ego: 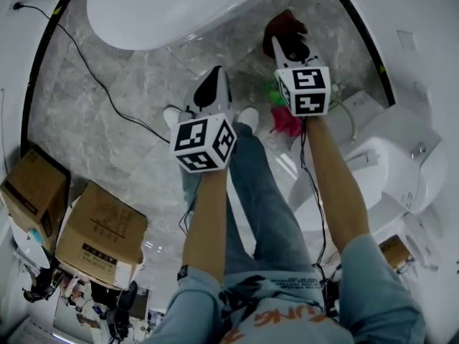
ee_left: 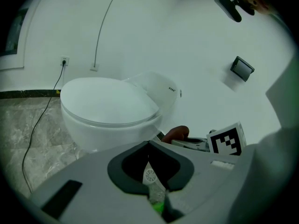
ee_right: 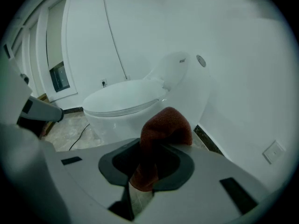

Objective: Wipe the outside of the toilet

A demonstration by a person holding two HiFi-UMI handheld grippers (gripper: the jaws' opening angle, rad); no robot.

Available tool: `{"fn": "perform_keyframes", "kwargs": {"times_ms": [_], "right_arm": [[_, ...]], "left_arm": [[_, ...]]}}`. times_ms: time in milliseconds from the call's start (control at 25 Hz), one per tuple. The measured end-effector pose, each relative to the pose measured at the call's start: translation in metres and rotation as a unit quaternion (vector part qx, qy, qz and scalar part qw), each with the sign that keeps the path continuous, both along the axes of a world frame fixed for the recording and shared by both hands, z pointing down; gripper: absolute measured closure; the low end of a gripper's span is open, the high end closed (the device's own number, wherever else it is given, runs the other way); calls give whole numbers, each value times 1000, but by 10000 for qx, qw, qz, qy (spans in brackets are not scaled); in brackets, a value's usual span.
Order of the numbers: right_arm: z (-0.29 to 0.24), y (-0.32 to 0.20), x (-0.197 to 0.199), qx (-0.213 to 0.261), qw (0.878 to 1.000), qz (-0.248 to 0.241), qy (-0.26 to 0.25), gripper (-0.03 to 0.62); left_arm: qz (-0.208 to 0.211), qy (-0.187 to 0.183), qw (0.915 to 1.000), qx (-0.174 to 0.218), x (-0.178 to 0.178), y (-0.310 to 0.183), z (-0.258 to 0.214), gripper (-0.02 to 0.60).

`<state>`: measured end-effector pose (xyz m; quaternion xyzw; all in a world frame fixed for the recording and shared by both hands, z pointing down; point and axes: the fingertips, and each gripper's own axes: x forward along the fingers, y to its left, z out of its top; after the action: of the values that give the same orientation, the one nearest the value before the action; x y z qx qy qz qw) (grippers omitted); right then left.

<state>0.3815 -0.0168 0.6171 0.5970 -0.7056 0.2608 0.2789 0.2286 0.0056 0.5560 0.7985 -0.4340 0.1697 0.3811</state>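
The white toilet stands with its lid down at the top of the head view, and shows ahead in both gripper views. My right gripper is shut on a dark red cloth that bunches up out of its jaws, short of the toilet's side by the wall. My left gripper hangs over the floor in front of the bowl, jaws together with nothing in them. The left gripper view also catches the right gripper with the cloth.
Grey marble floor carries a black cable running from a wall socket. Two cardboard boxes sit at the left. A white fixture stands at the right, with pink and green items beside it. The person's legs are below.
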Motion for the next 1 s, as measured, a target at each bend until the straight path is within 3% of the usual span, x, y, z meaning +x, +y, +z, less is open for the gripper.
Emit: {"fn": "perform_keyframes", "kwargs": {"times_ms": [320, 600, 1000], "right_arm": [[5, -48, -13, 8, 9994, -194, 273, 522], [12, -77, -30, -74, 9973, -356, 644, 522], [28, -76, -77, -360, 9945, -645, 742, 522]], "left_arm": [[-95, -128, 9998, -148, -23, -8, 0, 588], [-184, 0, 9995, -244, -45, -18, 5, 588], [-406, 173, 9986, -293, -83, -29, 6, 588]]}}
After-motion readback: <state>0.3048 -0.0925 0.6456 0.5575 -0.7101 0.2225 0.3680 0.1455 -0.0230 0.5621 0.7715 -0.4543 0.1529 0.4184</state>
